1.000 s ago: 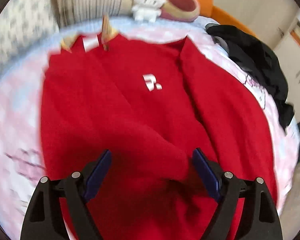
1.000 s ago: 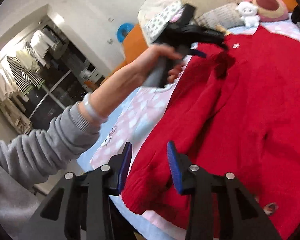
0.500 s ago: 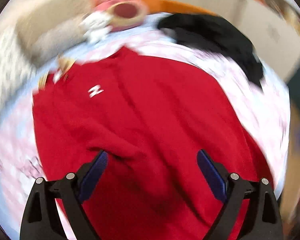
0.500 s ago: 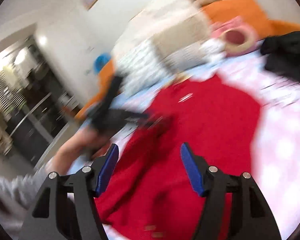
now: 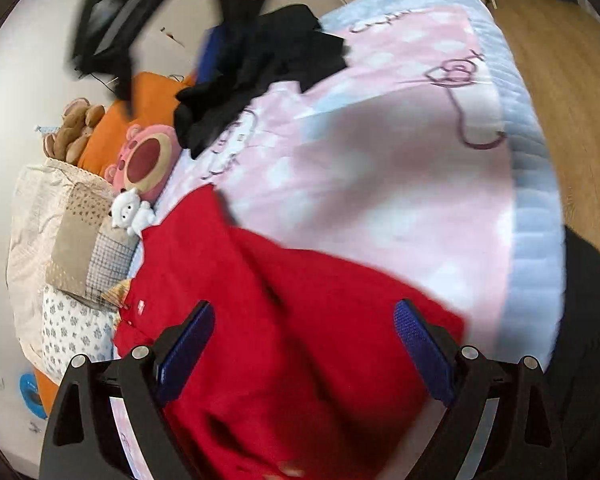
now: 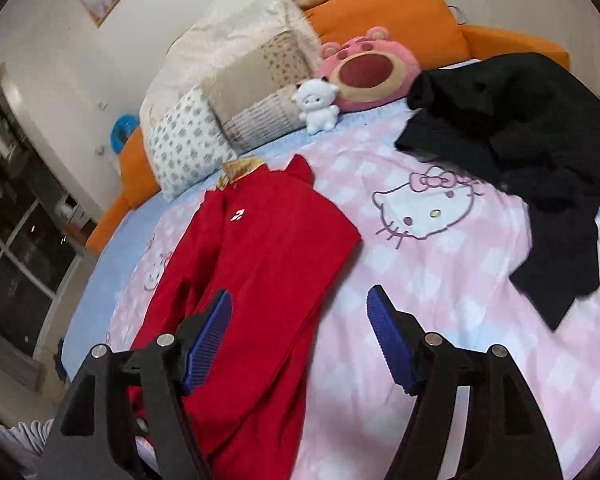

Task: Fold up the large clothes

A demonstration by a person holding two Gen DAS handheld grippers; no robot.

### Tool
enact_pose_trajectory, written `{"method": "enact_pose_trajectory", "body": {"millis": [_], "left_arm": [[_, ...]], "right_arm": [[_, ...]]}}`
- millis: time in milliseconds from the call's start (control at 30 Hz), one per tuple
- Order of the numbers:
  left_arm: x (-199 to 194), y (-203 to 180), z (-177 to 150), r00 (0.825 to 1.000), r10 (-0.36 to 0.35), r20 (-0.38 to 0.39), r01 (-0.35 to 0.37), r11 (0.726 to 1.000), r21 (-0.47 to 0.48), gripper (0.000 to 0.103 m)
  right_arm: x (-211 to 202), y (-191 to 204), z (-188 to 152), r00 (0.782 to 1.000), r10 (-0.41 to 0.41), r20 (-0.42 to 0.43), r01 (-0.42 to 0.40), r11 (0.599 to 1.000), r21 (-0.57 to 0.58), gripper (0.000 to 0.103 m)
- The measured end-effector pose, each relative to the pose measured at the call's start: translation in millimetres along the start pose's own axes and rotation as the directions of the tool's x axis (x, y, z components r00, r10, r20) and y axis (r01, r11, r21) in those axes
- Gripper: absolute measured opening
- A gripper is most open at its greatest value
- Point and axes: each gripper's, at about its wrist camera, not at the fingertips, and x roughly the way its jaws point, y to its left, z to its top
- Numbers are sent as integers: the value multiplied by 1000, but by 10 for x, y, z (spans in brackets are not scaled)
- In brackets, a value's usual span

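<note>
Both tools were spread wide and held nothing: the right tool (image 6: 300, 332) hung over the near hem of a red jacket (image 6: 260, 264), the left tool (image 5: 304, 350) above the same cloth. The jacket, folded into a long strip on the bed (image 6: 440, 280), looked soft and limp, best pinched at the hem corners. Beyond lay a black garment (image 6: 532, 148).
</note>
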Motion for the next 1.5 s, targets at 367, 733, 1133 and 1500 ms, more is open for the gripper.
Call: {"method": "enact_pose_trajectory", "body": {"millis": [367, 733, 1133, 1500], "left_arm": [[175, -87, -233, 991, 56, -125, -56, 998, 3, 94], [248, 124, -122, 995, -71, -67, 61, 987, -146, 94], [330, -42, 194, 975, -156, -158, 124, 974, -191, 96], [546, 5, 87, 928, -233, -291, 133, 937, -324, 100]], "right_arm": [[332, 152, -47, 991, 73, -110, -82, 994, -75, 73], [522, 113, -171, 985, 108, -137, -113, 993, -25, 74], [631, 119, -99, 983, 123, -140, -126, 992, -16, 75], [587, -17, -67, 985, 101, -139, -105, 994, -26, 76]]}}
